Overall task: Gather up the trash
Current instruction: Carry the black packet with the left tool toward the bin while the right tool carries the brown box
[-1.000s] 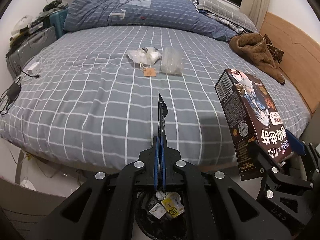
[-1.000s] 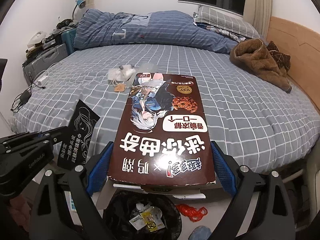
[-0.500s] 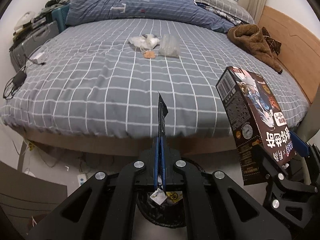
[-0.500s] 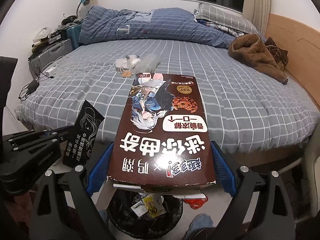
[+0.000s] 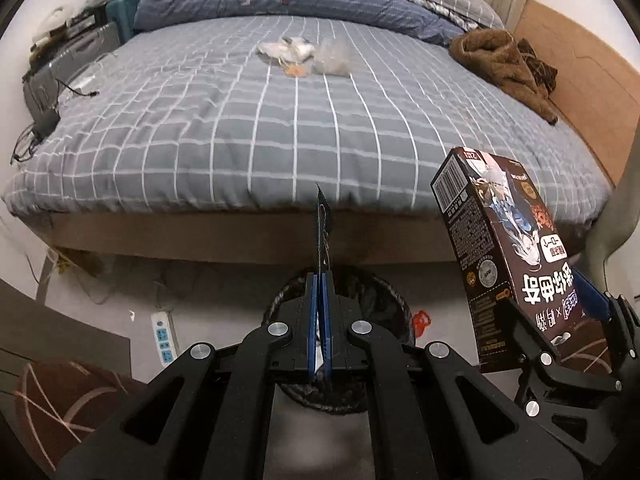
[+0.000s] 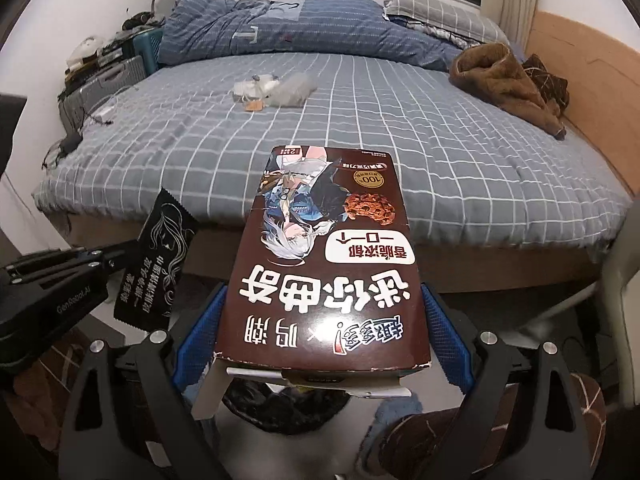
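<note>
Left gripper [image 5: 319, 292]: lower centre of frame, closed flat on a black wrapper [image 5: 322, 232], edge-on here.
Right gripper [image 6: 322, 344]: lower centre, clamped across a brown cookie box [image 6: 324, 264].
Bin [image 5: 384, 292]: on the floor under both grippers, mostly hidden.
Bed [image 5: 240, 132]: upper frame; small litter [image 5: 304, 54], possibly plastic bags, lies mid-mattress.

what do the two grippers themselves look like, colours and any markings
Both are matte black angular frames with cut-out slots and silver round bolts. The left gripper has flat blue fingers; the right gripper has textured blue fingers. White lettering marks the left gripper's side. No cables or sleeves show.
</note>
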### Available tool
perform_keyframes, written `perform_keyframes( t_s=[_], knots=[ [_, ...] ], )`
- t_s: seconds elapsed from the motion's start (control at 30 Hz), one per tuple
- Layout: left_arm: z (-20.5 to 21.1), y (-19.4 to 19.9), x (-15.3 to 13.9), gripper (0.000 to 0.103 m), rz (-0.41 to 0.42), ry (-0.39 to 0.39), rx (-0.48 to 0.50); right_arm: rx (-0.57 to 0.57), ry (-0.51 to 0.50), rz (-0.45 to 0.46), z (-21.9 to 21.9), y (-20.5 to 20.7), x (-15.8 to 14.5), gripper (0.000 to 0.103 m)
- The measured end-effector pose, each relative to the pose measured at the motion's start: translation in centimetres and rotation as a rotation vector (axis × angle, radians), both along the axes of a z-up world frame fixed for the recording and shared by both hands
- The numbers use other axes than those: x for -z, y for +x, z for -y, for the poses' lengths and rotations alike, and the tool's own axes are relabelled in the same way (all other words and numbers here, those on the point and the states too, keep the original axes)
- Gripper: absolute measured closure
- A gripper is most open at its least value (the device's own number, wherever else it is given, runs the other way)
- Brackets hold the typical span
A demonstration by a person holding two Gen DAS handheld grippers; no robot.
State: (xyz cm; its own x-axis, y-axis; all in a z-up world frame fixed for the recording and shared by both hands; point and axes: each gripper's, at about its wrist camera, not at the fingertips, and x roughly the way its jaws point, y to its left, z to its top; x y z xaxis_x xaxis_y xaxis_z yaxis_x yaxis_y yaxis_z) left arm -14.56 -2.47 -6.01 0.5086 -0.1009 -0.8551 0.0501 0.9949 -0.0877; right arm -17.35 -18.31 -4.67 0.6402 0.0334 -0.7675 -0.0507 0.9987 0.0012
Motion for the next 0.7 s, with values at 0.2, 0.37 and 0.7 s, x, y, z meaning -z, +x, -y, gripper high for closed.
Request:
perform_keyframes(
  t_s=[0.2,0.37,0.7],
  knots=[
    [0.9,-0.3,1.7,0.101,-0.023,0.01,0.011,0.007,-0.013,-0.041,0.6,-0.8,2.0,0.015],
    [1.9,0.4,4.6,0.101,-0.057,0.005,0.029,0.019,-0.016,-0.085,1.5,-0.3,4.4,0.015],
    [4.4,3.3,9.2,0.101,-0.116,0.012,0.078,0.061,-0.018,-0.132,3.9,2.3,7.8,0.015]
  ],
)
